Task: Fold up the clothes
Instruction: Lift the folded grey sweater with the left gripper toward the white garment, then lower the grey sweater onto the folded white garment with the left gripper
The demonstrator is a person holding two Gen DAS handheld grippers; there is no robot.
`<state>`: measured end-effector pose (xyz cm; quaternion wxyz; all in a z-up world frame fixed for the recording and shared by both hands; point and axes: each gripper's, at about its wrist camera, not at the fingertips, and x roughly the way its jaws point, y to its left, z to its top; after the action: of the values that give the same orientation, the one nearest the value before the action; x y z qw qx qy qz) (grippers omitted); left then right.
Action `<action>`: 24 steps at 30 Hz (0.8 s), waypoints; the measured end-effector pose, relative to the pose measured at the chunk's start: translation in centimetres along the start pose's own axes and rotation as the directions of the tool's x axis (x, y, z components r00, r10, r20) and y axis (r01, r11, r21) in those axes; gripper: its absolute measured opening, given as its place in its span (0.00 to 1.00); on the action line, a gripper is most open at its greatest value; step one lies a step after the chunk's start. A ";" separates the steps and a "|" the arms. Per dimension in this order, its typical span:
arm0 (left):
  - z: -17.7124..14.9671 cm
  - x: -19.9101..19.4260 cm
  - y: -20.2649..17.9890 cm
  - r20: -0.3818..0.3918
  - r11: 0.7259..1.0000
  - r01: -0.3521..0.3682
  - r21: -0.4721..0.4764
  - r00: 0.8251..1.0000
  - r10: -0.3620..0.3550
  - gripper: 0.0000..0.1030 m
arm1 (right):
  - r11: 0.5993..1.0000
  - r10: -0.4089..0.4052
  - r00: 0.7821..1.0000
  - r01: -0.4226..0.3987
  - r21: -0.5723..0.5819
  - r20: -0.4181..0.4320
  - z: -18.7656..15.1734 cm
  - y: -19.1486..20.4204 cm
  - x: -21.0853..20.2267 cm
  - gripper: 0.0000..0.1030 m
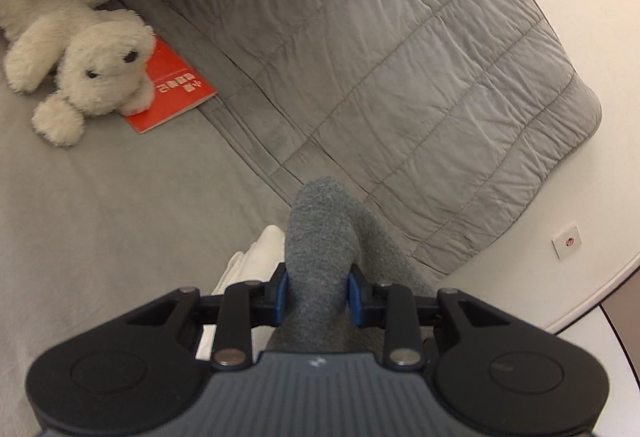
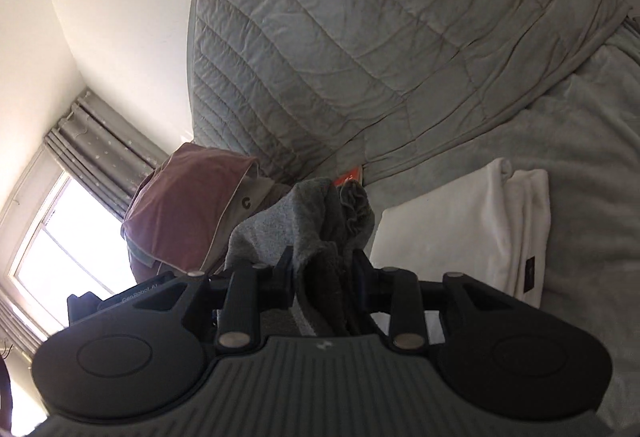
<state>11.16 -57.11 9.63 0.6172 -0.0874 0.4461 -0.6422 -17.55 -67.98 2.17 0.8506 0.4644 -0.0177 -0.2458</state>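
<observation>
In the left wrist view my left gripper (image 1: 317, 293) is shut on a dark grey knitted garment (image 1: 320, 237), which bulges forward between the blue pads above the bed. In the right wrist view my right gripper (image 2: 322, 273) is shut on the grey knitted garment (image 2: 316, 221), bunched and hanging between the fingers. A folded white garment (image 2: 464, 229) lies on the grey sheet to the right of it; its edge (image 1: 256, 257) shows beside the left gripper. A beige and mauve garment (image 2: 188, 205) is heaped to the left.
A grey quilted duvet (image 1: 400, 57) is bunched along the bed by the white wall. A white plush dog (image 1: 80, 57) lies on a red booklet (image 1: 172, 85) on the sheet. A wall socket (image 1: 567, 241) is low right. A curtained window (image 2: 60, 237) is left.
</observation>
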 end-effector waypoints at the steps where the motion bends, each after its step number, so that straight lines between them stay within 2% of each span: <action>1: 0.3 0.7 -0.4 -0.014 1.000 0.004 0.010 1.000 -0.004 0.29 | 1.000 -0.014 1.000 0.014 0.008 0.015 0.5 -0.3 -0.1 0.31; 10: 2.2 7.3 -3.1 -0.107 0.992 0.033 0.124 0.994 -0.020 0.29 | 0.993 -0.106 0.990 0.100 0.066 0.098 2.6 -3.7 0.1 0.31; 16: 1.9 10.8 -1.8 -0.124 0.988 0.031 0.151 0.992 -0.013 0.29 | 0.988 -0.147 0.983 0.141 0.062 0.106 2.7 -6.1 1.4 0.31; 19: 1.2 11.8 -0.5 -0.119 0.986 0.020 0.164 0.993 -0.001 0.30 | 0.987 -0.161 0.983 0.158 0.041 0.093 2.5 -7.4 2.2 0.31; 22: 0.4 12.0 0.5 -0.082 0.987 0.013 0.163 0.997 0.001 0.36 | 0.987 -0.163 0.981 0.163 0.007 0.104 2.0 -8.1 2.3 0.32; 24: -0.1 11.6 0.9 -0.051 0.984 0.011 0.176 0.999 -0.002 0.40 | 0.985 -0.164 0.977 0.170 -0.029 0.134 1.9 -8.1 1.9 0.42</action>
<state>9.13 -67.00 3.90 0.6090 -0.0177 0.4025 -0.6832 -19.61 -73.92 -3.64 0.8331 0.4299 -0.0296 -0.3466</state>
